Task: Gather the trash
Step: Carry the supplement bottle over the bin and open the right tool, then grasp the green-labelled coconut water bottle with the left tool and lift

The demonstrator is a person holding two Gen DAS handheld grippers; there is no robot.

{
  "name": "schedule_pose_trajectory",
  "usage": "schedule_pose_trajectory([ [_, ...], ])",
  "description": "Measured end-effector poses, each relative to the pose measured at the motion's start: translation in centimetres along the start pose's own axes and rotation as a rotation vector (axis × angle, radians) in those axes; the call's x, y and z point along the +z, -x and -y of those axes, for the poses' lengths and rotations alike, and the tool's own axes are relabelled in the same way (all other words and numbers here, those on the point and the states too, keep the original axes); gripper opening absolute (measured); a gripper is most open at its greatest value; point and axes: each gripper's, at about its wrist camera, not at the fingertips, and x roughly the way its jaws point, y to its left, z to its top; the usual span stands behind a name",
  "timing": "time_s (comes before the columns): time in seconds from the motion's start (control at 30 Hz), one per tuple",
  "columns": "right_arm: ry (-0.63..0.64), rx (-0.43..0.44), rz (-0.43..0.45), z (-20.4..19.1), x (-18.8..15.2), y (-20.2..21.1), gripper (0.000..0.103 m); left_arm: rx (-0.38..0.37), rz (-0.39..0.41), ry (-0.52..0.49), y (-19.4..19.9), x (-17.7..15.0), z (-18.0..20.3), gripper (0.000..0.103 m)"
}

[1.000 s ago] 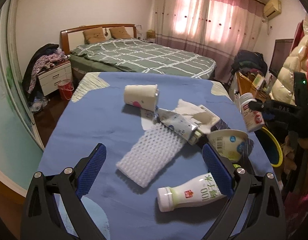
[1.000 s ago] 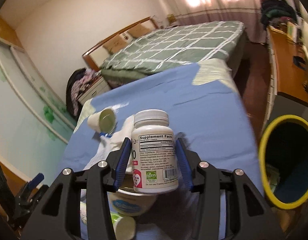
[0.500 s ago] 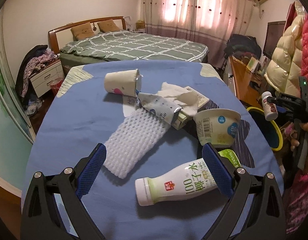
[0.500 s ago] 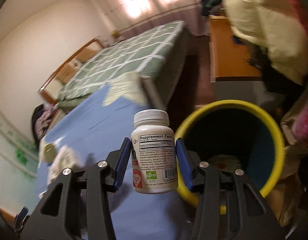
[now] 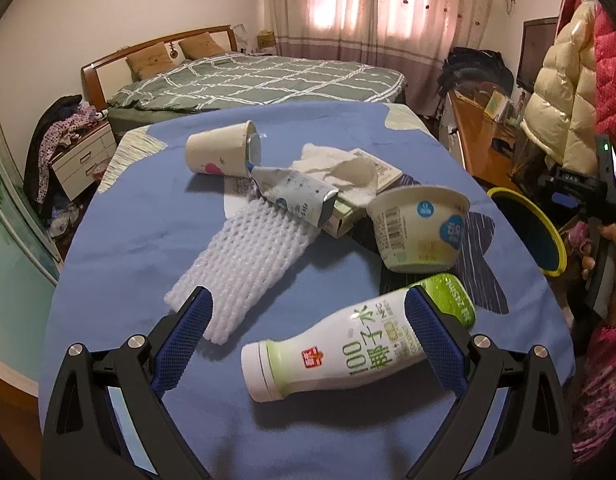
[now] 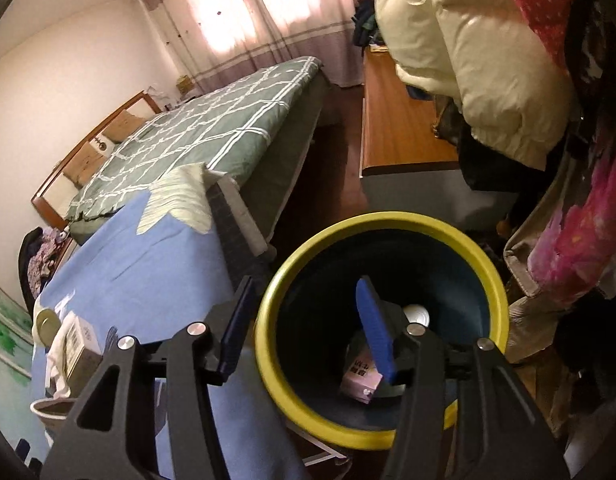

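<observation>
In the left wrist view, the left gripper [image 5: 308, 340] has its fingers wide and empty over the bench [image 5: 148, 216]. Much trash is left there: a drink bottle [image 5: 339, 348], foam net [image 5: 244, 256], yogurt tub [image 5: 419, 232], paper cup [image 5: 222, 154].

In the right wrist view, the right gripper [image 6: 308, 328] is opening, nothing between its fingers, above the yellow-rimmed bin [image 6: 387, 220], where some trash already lies.

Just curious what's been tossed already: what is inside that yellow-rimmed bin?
Inside the bin, a pink carton lies at the bottom, with a white round thing above it. The right tongs, opening and empty, cover the rest.
</observation>
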Motion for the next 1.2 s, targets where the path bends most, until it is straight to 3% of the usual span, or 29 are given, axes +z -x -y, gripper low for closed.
schedule_pose_trajectory([
  [0.33, 0.046, 0.065, 0.013, -2.3, -1.2, 2.0, 0.051, -0.019, -0.045, -0.024, -0.9, -1.7, -1.4, 0.096],
  [0.57, 0.056, 0.083, 0.010, -2.8, -1.8, 2.6, 0.052, -0.170, -0.085, -0.086, -1.5, -2.7, -1.5, 0.098],
  [0.77, 0.053, 0.102, 0.007, -3.0, -2.1, 2.8, 0.052, -0.252, -0.119, -0.148, -1.1, -3.9, 0.2, 0.098],
  [0.93, 0.058, 0.123, 0.008, -3.2, -2.4, 3.2, 0.052, -0.383, -0.178, -0.200, 0.4, -5.4, 2.3, 0.098],
  [1.0, 0.059, 0.131, 0.010, -3.2, -2.5, 3.5, 0.052, -0.375, -0.152, -0.226, 1.5, -5.5, 2.7, 0.098],
  [1.1, 0.056, 0.144, 0.016, -3.0, -2.7, 3.8, 0.052, -0.304, -0.091, -0.236, 2.2, -4.4, 2.2, 0.098],
  [1.2, 0.050, 0.151, 0.020, -2.7, -2.8, 4.1, 0.052, -0.299, -0.078, -0.254, 1.3, -3.2, 2.3, 0.098],
])
